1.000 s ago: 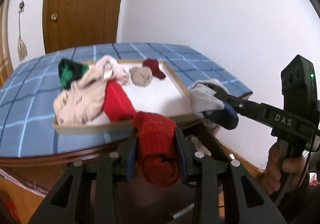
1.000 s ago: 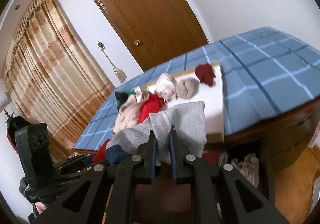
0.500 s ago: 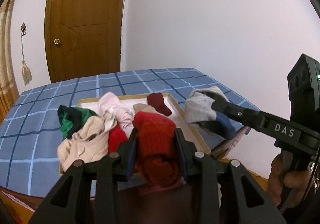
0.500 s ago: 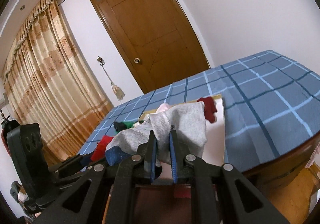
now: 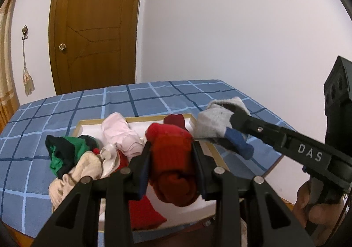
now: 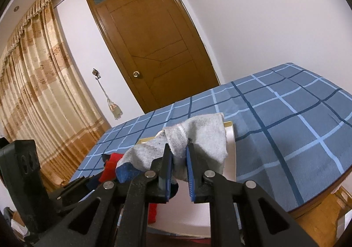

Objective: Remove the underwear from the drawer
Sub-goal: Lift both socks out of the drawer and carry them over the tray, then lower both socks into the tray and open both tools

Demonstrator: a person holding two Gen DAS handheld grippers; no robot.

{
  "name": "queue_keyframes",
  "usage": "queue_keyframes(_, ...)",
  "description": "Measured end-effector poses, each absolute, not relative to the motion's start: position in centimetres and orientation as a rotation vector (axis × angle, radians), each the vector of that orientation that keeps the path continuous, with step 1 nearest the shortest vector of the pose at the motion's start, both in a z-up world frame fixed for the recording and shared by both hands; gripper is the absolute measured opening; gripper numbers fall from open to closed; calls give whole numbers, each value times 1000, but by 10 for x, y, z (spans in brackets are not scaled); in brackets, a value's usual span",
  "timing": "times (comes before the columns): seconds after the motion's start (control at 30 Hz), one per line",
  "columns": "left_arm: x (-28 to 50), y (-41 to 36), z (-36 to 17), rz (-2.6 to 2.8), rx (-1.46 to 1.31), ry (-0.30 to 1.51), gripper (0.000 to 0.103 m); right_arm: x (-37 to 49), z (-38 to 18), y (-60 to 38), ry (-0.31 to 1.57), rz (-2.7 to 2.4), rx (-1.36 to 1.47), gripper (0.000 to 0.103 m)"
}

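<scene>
Left gripper point(image 5: 171, 152): jaws closed onto a bunched red knitted garment point(image 5: 173, 165), which is pinched between the blue-lined pads and bulges above and below them. The bundle is held above the near part of a shallow wood-framed tray point(image 5: 217, 154) with a white floor.

Right gripper point(image 6: 178, 160): jaws drawn nearly together on a grey garment with a blue end point(image 6: 193, 137); the cloth is clamped at its middle, the grey part draped over the fingertips, the blue end hanging to the left. In the left wrist view the same gripper point(image 5: 233, 120) is seen reaching in from the right, its grey-and-blue piece point(image 5: 217, 128) held above the tray's right rim.

The tray is set on a blue checked tablecloth point(image 5: 154, 95). Inside it, a heap of garments is noted at the left: a green-and-dark piece point(image 5: 66, 152), a beige piece point(image 5: 85, 170), a pale pink piece point(image 5: 121, 134). A dark red piece point(image 5: 175, 120) lies toward the far edge, and a bright red piece point(image 5: 143, 214) lies flat on the white floor below the left gripper. Whether the held items touch anything in the tray cannot be told.

The drawer itself cannot be made out in either view.

Behind the table: a brown wooden door point(image 5: 94, 33), a white wall point(image 5: 242, 26). A striped gold curtain point(image 6: 37, 84) is recorded in the right wrist view.
</scene>
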State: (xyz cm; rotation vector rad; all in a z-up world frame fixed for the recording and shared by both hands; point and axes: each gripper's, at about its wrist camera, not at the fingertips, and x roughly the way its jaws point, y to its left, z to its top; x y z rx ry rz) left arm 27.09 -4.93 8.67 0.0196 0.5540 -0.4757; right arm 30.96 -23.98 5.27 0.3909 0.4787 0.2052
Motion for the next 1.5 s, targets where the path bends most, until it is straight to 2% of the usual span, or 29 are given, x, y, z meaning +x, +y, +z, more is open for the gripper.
queue_keyframes(0.77,329,-77,55,-411,0,659,34,366,23,-246,562,139,363,14)
queue_keyframes(1.5,358,-92,20,-346,51,777,34,416,-17,-244,747,142,372,14)
